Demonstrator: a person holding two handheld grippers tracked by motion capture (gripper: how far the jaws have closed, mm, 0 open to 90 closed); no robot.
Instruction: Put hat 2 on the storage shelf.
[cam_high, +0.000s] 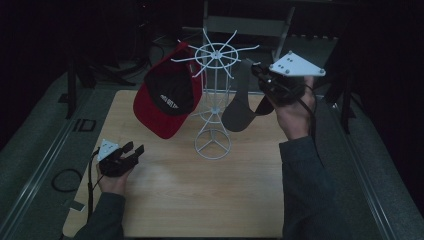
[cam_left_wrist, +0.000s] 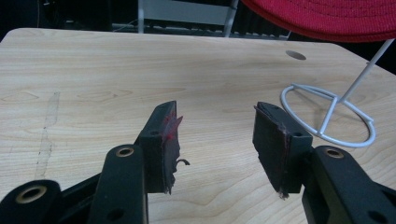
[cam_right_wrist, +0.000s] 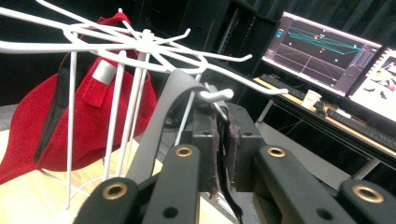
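**Grey cap at the hook, red cap already hanging**

A white wire rack (cam_high: 214, 100) stands in the middle of the wooden table (cam_high: 200, 200). It has a round ring for a foot and a ring of hooks at the top, like spokes on a wheel.

The right gripper (cam_high: 257, 74) is held up high, next to the top of the rack. Its jaws are almost shut, and they pinch the thin back strap of a grey cap (cam_high: 241, 107). In the right gripper view, the grey strap loops up against the tip of one white hook, right in front of the jaws. I cannot tell if the strap sits on the hook. The rest of the grey cap hangs down on the right side of the rack, with its brim pointing low.

A red cap (cam_high: 167, 97) with a black front hangs on the left side of the rack. It has small white words on the front, too small to read.

The left gripper (cam_high: 134, 149) rests low on the table, near the left front edge, well away from the rack. Its jaws stand wide open with nothing between them. Its pads (cam_left_wrist: 168, 144) look worn, with red marks on them.

Behind the table, some lit computer screens (cam_right_wrist: 322, 51) glow on a desk.
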